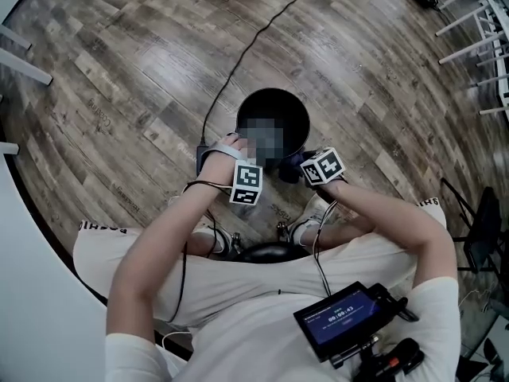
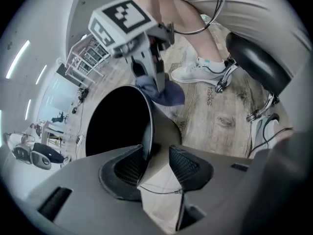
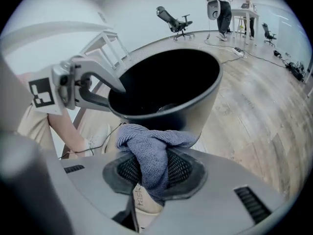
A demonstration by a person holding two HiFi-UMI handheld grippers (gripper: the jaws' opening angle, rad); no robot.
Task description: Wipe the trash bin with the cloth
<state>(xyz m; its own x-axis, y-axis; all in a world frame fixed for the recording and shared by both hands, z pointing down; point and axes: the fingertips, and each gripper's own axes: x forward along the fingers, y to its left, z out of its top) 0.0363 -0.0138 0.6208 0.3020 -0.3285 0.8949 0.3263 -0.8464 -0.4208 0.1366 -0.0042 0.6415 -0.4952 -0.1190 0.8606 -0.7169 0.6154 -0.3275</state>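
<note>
A black round trash bin (image 1: pixel 246 108) stands on the wood floor in front of the person's feet. My left gripper (image 2: pixel 156 155) straddles the bin's near rim (image 2: pixel 148 131): one jaw is inside, one outside, and a gap shows beside the outer pad, so it is open. In the head view that left gripper (image 1: pixel 238 145) sits at the rim's near-left. My right gripper (image 3: pixel 151 168) is shut on a bunched blue-grey cloth (image 3: pixel 152 148), pressed against the bin's outer wall (image 3: pixel 198 109) just under the rim. The cloth (image 2: pixel 161 93) also shows in the left gripper view.
A black cable (image 1: pixel 238 62) runs over the floor from the bin's far side. The person sits on a black stool (image 2: pixel 254 58), white shoes (image 2: pixel 200 72) beside the bin. White frame legs (image 1: pixel 477 38) stand far right. A small screen (image 1: pixel 342 317) hangs at the person's waist.
</note>
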